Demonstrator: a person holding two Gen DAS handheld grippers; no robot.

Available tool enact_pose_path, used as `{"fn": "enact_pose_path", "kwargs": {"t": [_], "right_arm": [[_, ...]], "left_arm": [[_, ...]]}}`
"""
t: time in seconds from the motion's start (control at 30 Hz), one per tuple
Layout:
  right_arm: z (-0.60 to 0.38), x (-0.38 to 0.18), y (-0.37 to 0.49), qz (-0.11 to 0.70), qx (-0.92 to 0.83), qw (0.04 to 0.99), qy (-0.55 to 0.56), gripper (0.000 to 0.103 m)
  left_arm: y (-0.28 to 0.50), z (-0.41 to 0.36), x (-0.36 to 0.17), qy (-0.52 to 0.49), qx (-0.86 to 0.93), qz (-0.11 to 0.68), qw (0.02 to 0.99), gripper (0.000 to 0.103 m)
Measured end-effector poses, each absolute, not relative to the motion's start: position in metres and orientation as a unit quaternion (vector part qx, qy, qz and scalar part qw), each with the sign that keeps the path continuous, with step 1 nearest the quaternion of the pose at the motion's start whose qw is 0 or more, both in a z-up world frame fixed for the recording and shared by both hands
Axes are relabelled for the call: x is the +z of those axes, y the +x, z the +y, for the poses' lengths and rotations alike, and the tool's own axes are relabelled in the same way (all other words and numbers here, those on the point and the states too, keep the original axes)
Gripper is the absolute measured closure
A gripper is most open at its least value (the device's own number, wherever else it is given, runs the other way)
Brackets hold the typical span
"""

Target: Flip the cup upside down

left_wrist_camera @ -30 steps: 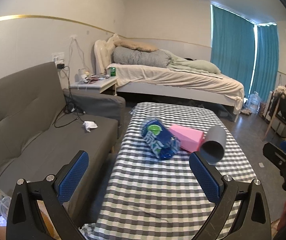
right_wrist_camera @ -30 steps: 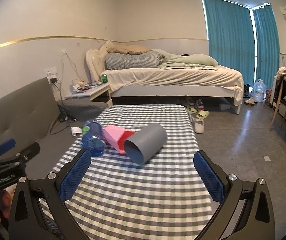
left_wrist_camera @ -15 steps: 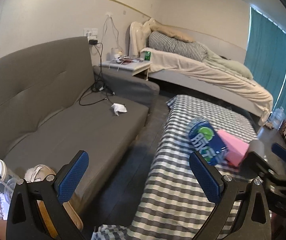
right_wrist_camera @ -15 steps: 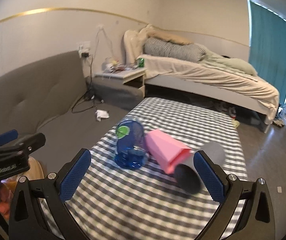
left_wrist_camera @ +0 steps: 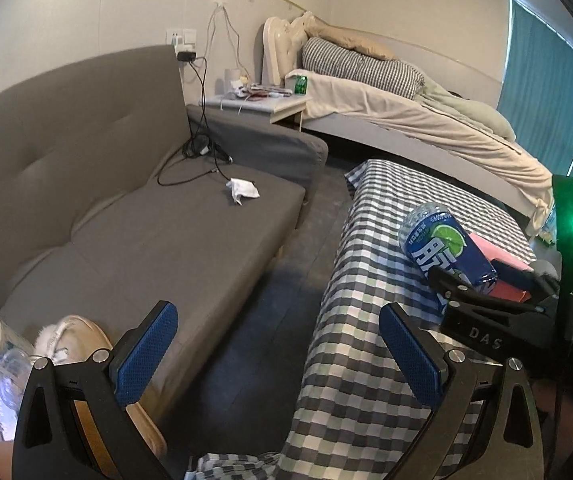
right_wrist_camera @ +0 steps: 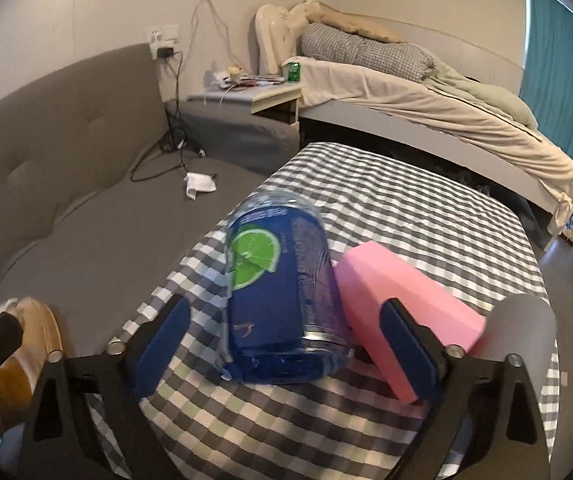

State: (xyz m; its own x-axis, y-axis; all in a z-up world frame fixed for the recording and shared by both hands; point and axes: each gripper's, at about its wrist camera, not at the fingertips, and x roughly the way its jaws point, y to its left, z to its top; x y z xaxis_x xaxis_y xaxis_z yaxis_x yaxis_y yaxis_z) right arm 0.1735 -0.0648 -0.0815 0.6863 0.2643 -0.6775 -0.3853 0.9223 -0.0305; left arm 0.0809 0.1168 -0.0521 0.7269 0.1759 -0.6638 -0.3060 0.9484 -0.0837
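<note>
The right gripper point(right_wrist_camera: 286, 340) was held low over the near left part of the checked tabletop point(right_wrist_camera: 426, 216), its 2 blue-padded fingers spread wide. The blue bottle point(right_wrist_camera: 282, 296), lying on its side, sat between the fingers, with a gap visible at the left pad; whether the right pad touched anything could not be determined. The gripper held nothing.

A pink box point(right_wrist_camera: 398, 316) lay on its side just right of the bottle, touching it. The grey cup point(right_wrist_camera: 522, 328) lay beyond the box toward the tabletop's right edge, only partly visible behind the right finger; its orientation could not be confirmed from either view. In the left wrist view the cup point(left_wrist_camera: 544, 267) showed only as a small grey patch behind the other gripper's frame.

The left gripper point(left_wrist_camera: 278, 354) was off the tabletop's left edge, over the gap beside the grey sofa point(left_wrist_camera: 126, 220), its fingers likewise wide apart and empty. A crumpled white tissue point(left_wrist_camera: 242, 190) and a black cable point(left_wrist_camera: 190, 160) lay on the sofa seat.
</note>
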Motion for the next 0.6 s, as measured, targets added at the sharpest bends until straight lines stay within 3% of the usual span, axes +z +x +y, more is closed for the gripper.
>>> {"fn": "enact_pose_path", "kwargs": {"t": [0.03, 0.07, 0.6], "right_arm": [[-0.063, -0.085, 0.175, 0.364, 0.184, 0.910, -0.083, 0.023], [-0.063, -0.087, 0.176, 0.372, 0.183, 0.906, -0.083, 0.035], [-0.111, -0.075, 0.056, 0.401, 0.134, 0.901, -0.096, 0.036]], "left_arm": [[0.082, 0.116, -0.053, -0.096, 0.129, 0.347, 0.924, 0.000], [0.082, 0.114, -0.054, -0.095, 0.128, 0.349, 0.924, 0.000], [0.060, 0.097, -0.032, -0.103, 0.103, 0.337, 0.930, 0.000]]}}
